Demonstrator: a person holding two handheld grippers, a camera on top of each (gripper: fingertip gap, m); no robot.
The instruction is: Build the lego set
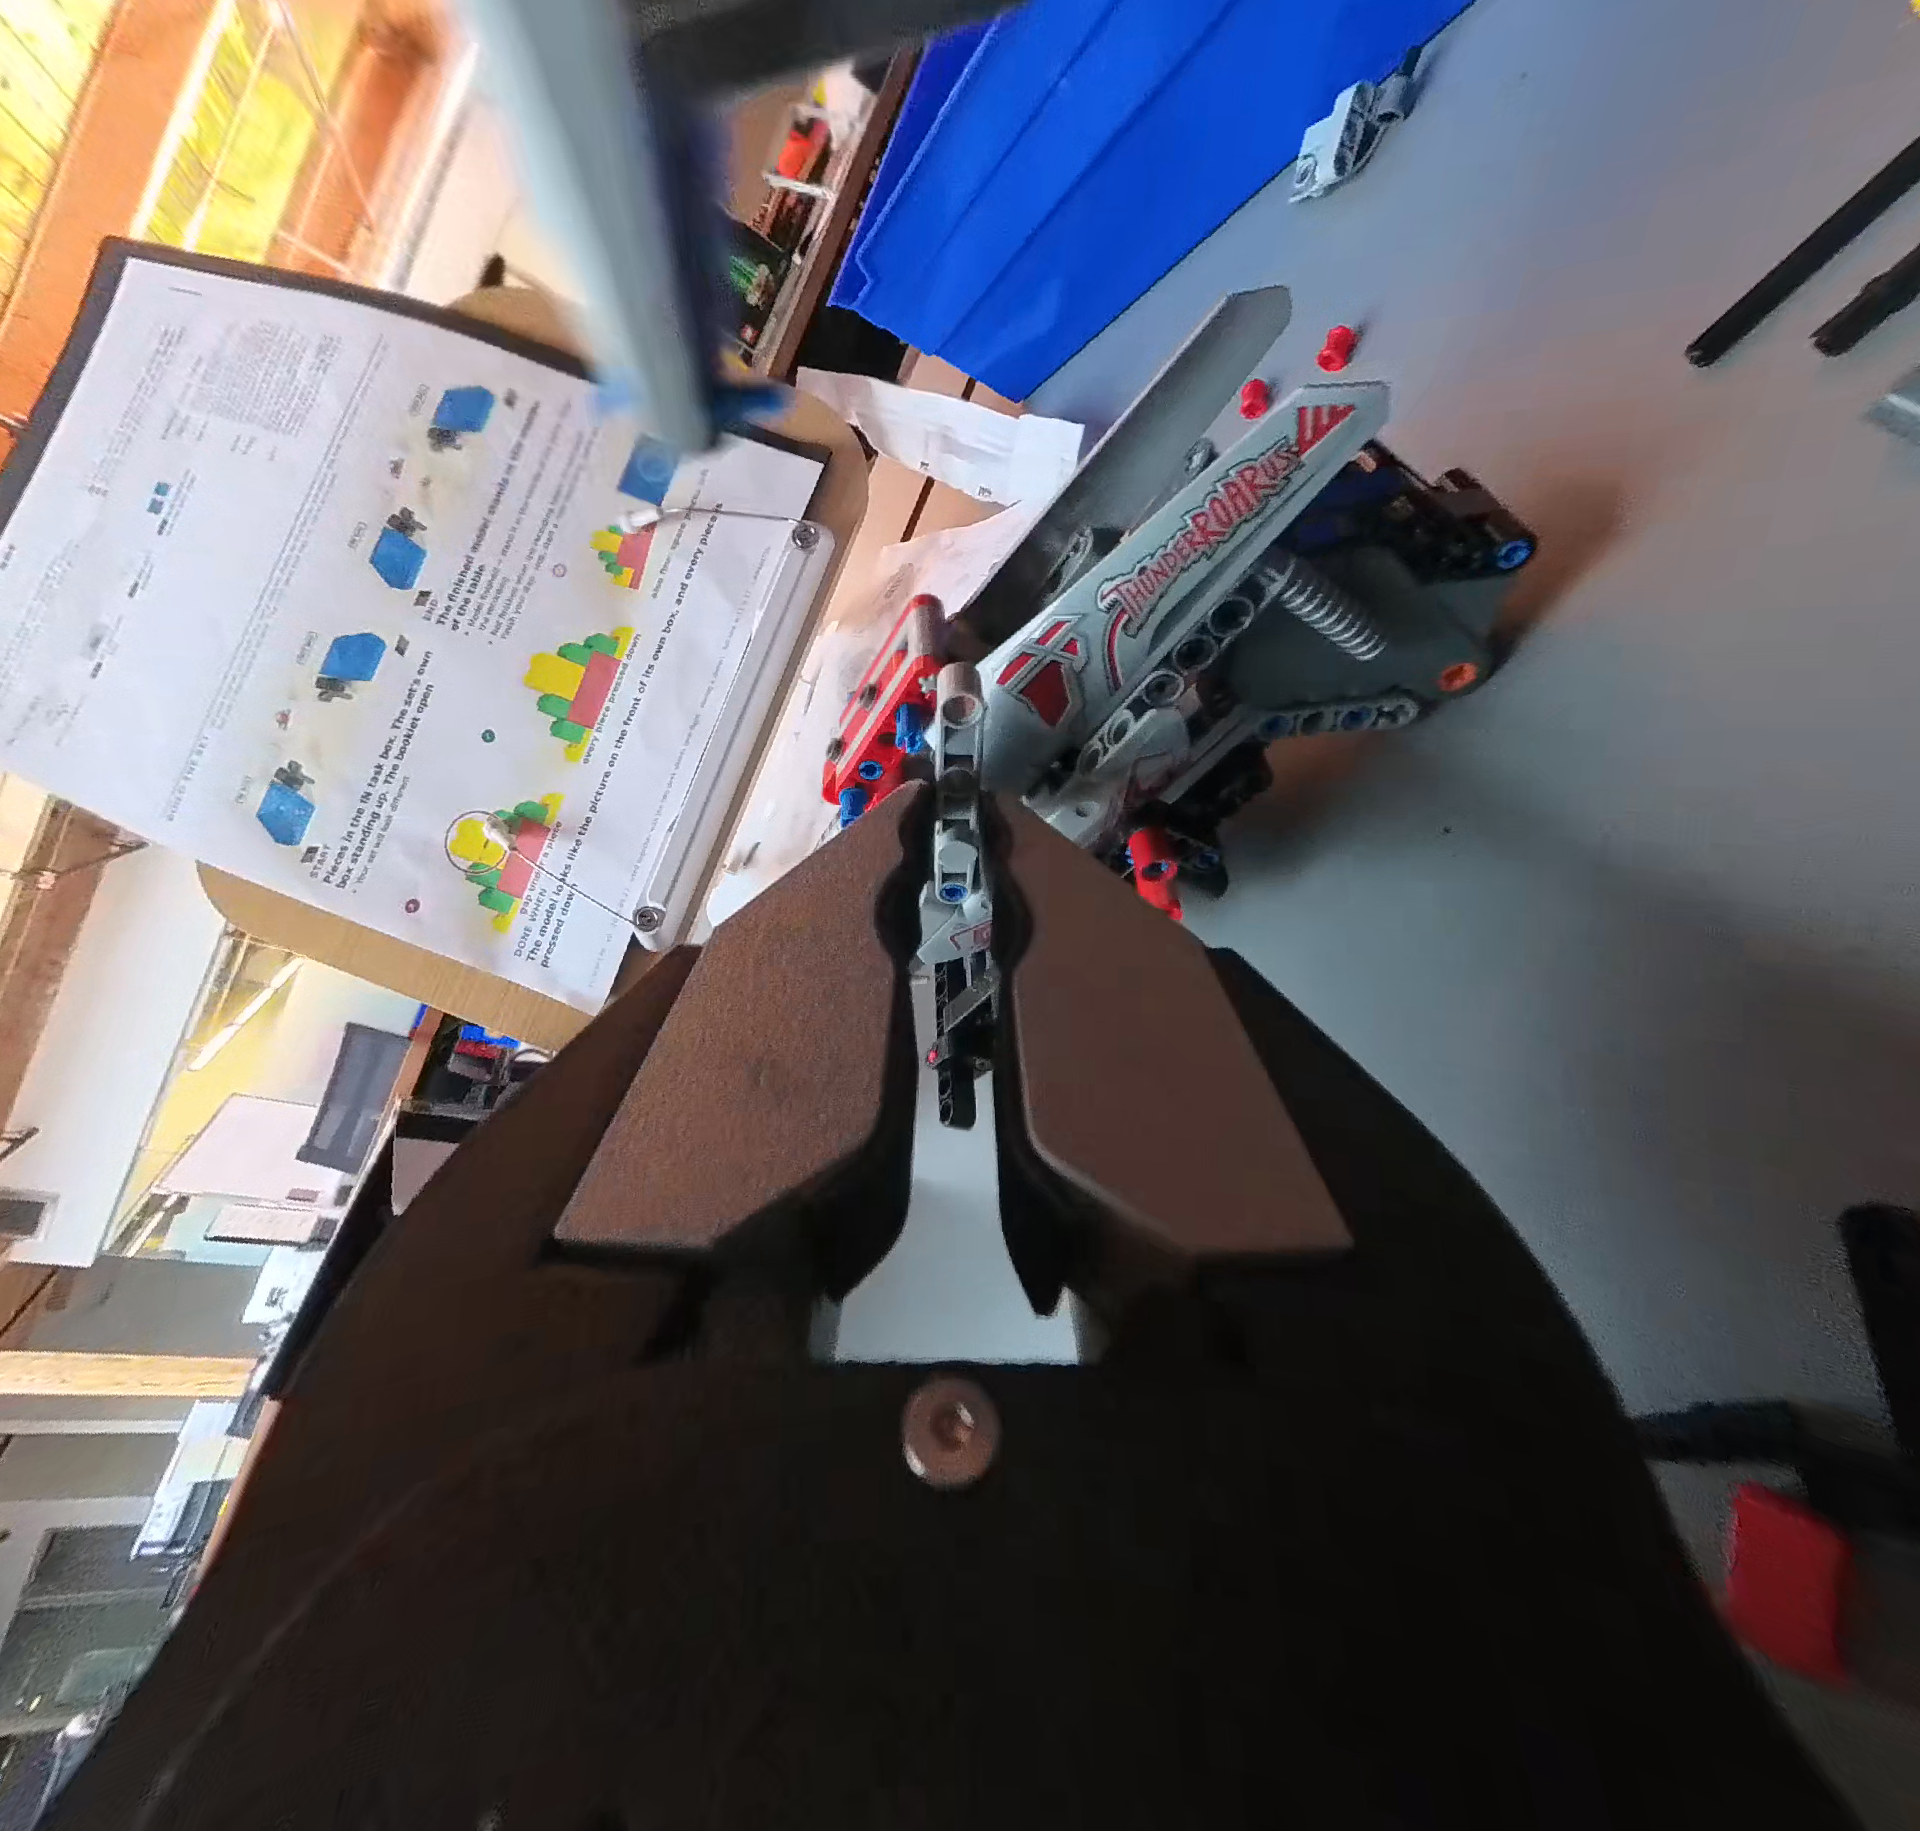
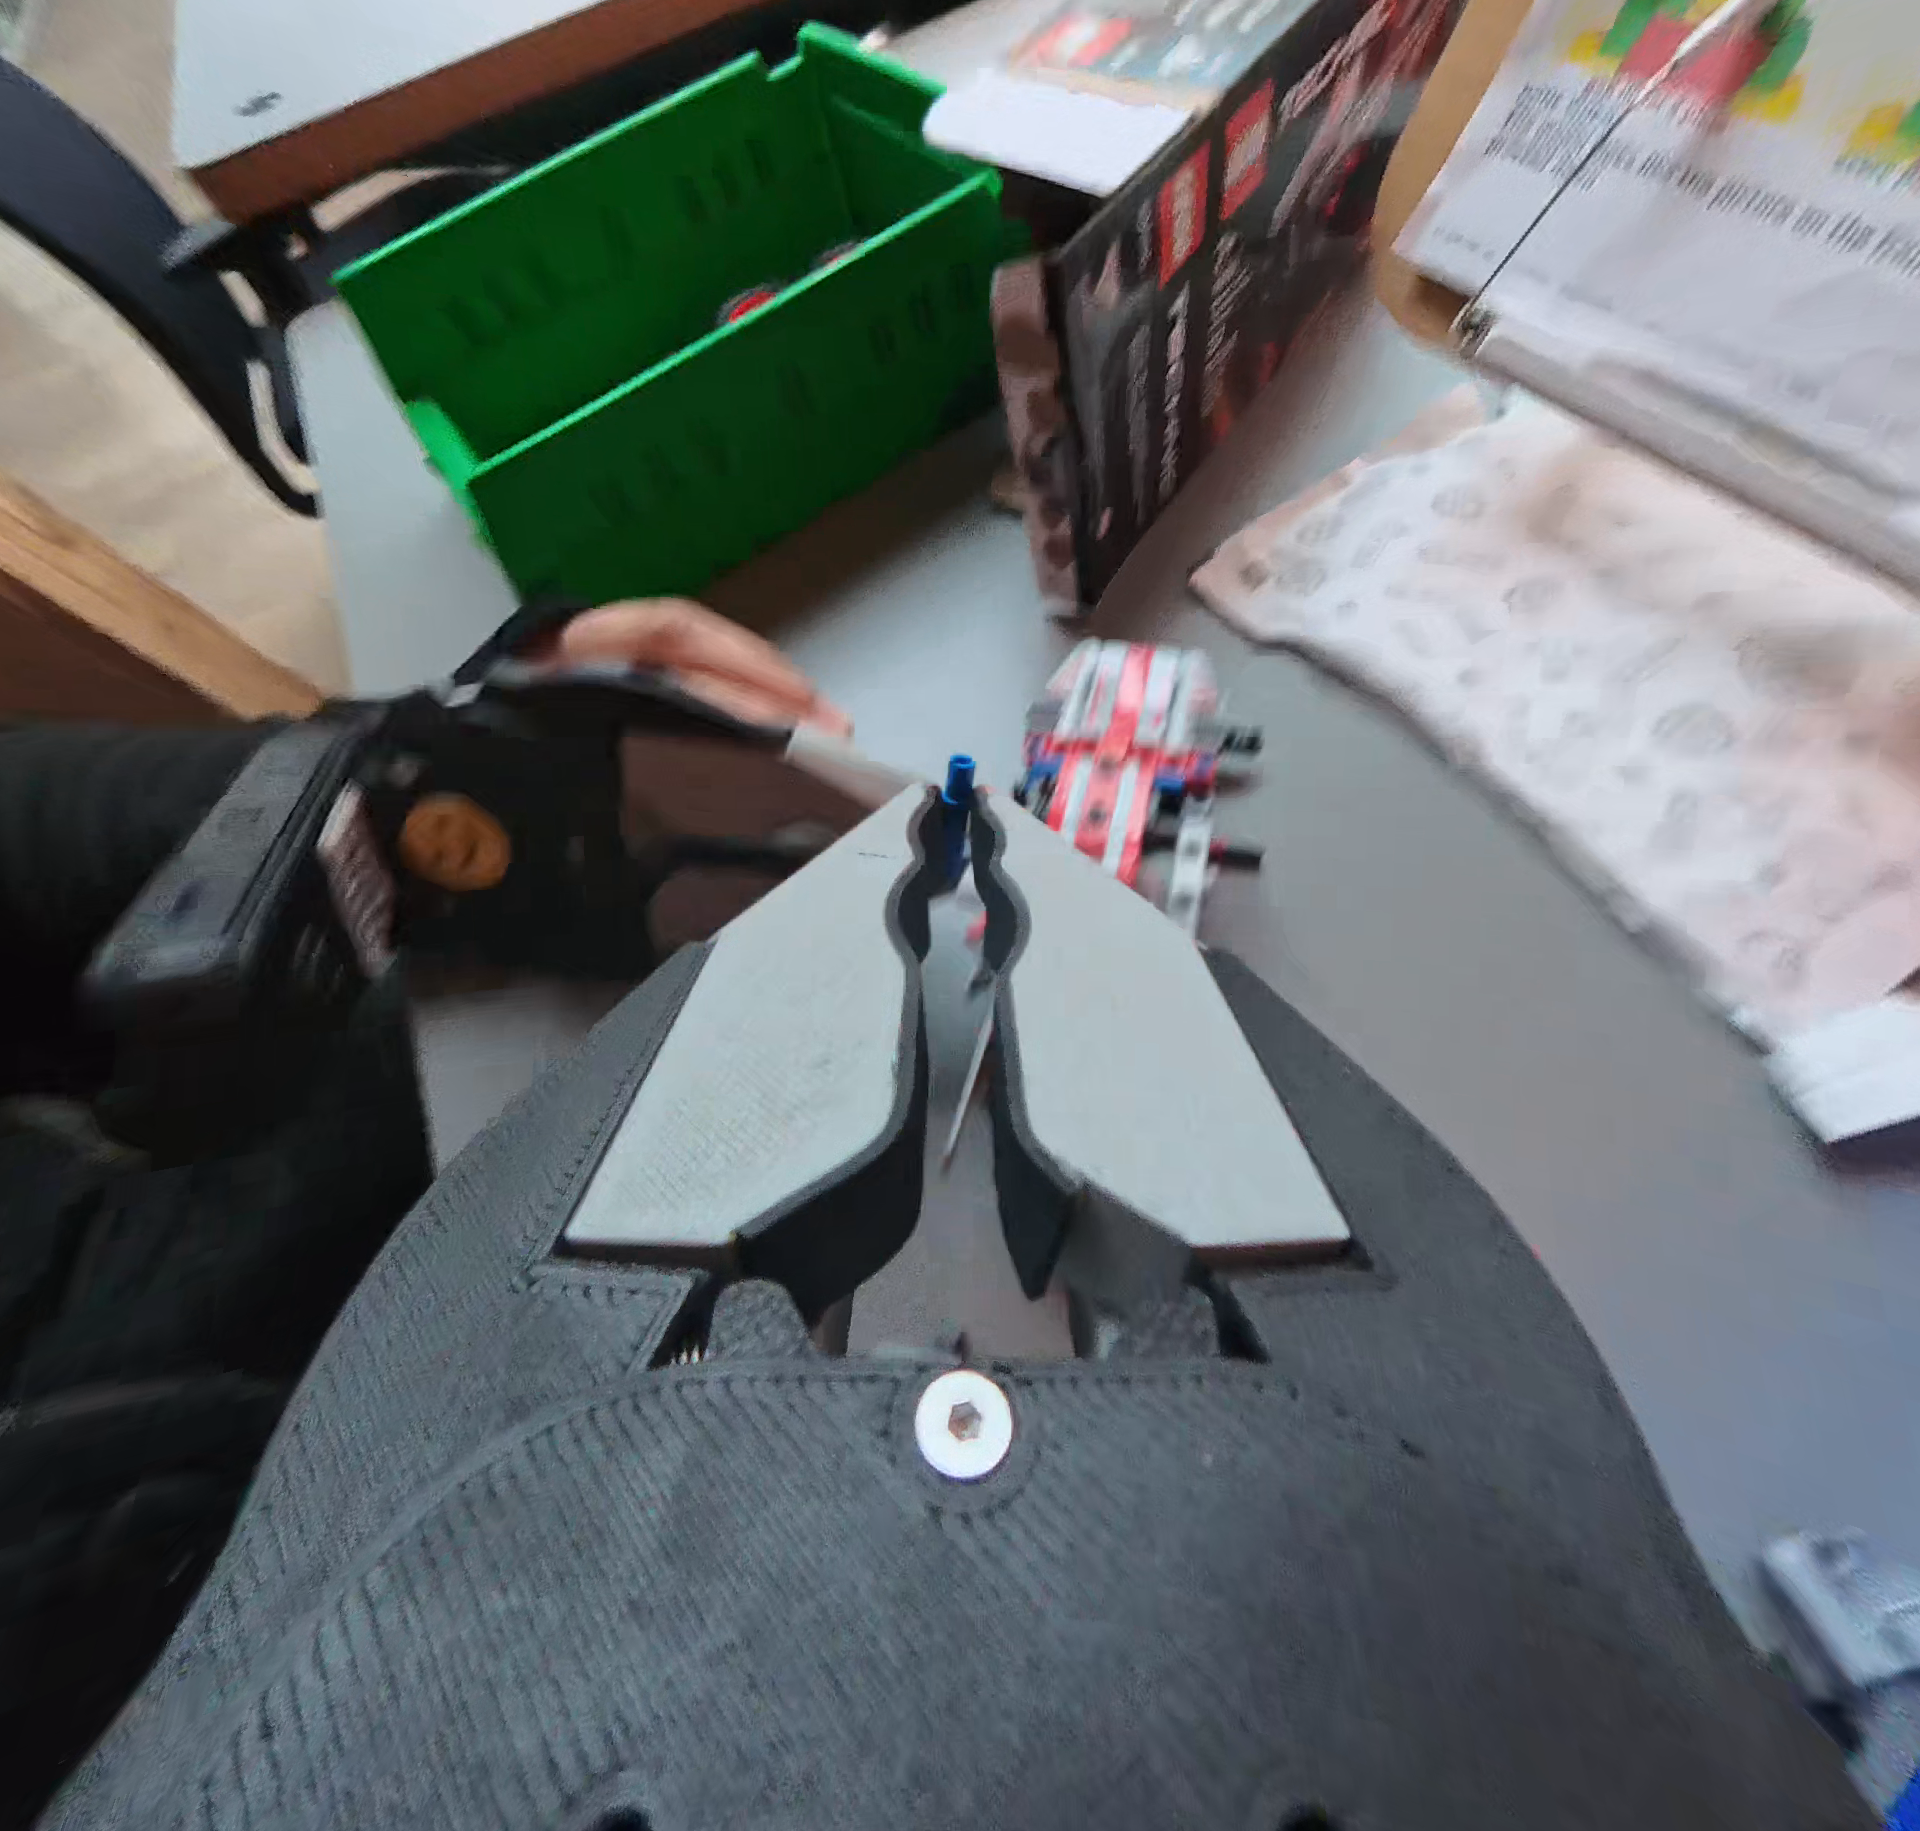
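My left gripper (image 1: 954, 825) fingers clamp a grey and black beam sub-assembly (image 1: 958, 846), with the half-built grey stickered vehicle (image 1: 1226, 638) just beyond on the worktop (image 1: 1558, 950). My right gripper (image 2: 954, 805) pinches a small blue plastic pin (image 2: 957, 794). I judge this a pin-fitting step: next, line the pin with a beam hole and press.

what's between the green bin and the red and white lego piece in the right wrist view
Only bare grey table lies between the green bin and the red and white lego piece, seen in the right wrist view. The set's box stands off to one side.
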